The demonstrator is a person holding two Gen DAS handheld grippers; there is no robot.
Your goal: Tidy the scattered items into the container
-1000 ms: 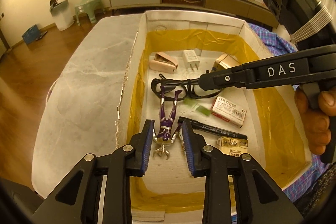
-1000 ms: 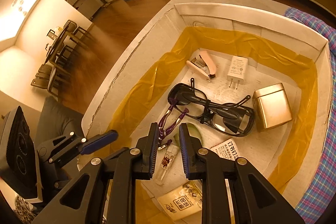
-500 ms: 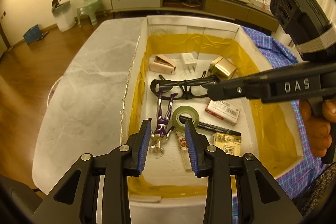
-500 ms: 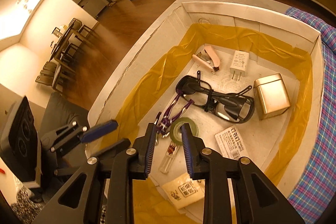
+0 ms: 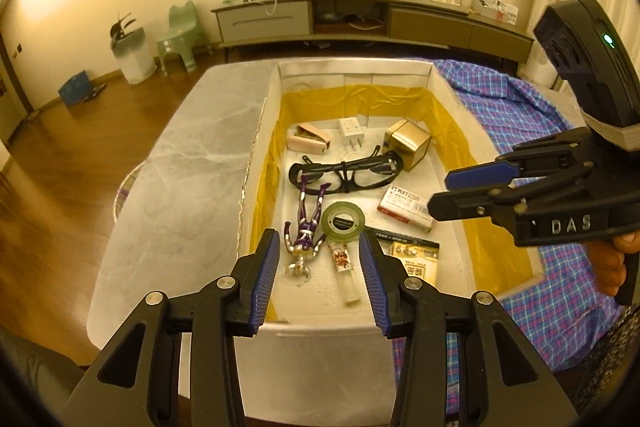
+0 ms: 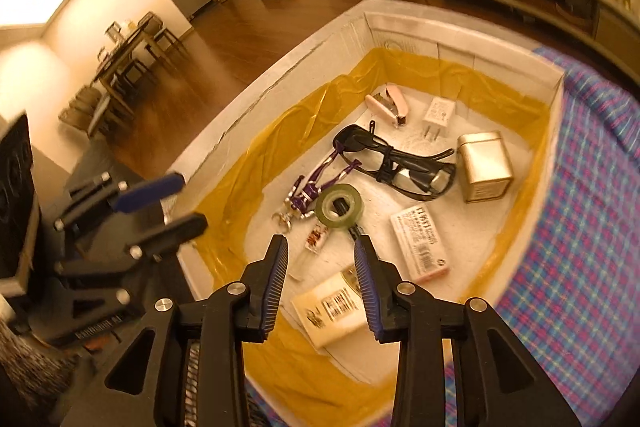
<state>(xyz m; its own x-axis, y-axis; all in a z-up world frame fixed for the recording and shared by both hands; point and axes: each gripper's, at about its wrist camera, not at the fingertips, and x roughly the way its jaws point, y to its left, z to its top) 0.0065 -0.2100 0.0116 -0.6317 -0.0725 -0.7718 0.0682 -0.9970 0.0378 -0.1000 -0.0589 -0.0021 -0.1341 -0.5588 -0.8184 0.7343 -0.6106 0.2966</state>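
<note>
A white box (image 5: pixel 353 70) (image 6: pixel 404 20) lined with yellow tape holds the items. Inside lie a purple toy figure (image 5: pixel 304 235) (image 6: pixel 310 189), a green tape roll (image 5: pixel 343 220) (image 6: pixel 339 205), black glasses (image 5: pixel 345 173) (image 6: pixel 394 163), a gold tin (image 5: pixel 408 143) (image 6: pixel 485 166), a pink stapler (image 5: pixel 308 142), a white charger (image 5: pixel 351 131), a staples box (image 5: pixel 406 203), a black marker and a clear tube (image 5: pixel 345 273). My left gripper (image 5: pixel 318 277) hangs above the box's near end, its jaws opening and nothing between them. My right gripper (image 6: pixel 322 281) (image 5: pixel 456 191) is also opening and holds nothing.
The box sits on a grey marble table (image 5: pixel 192 167) beside a blue plaid cloth (image 5: pixel 516 115) (image 6: pixel 592 187). A person's hand (image 5: pixel 612 259) holds the right gripper's handle. A TV cabinet (image 5: pixel 360 15), green stool and white bin stand along the far wall.
Both grippers have risen and pulled back from the box floor while their jaws widened. The purple figure and the green tape roll now lie free in the box.
</note>
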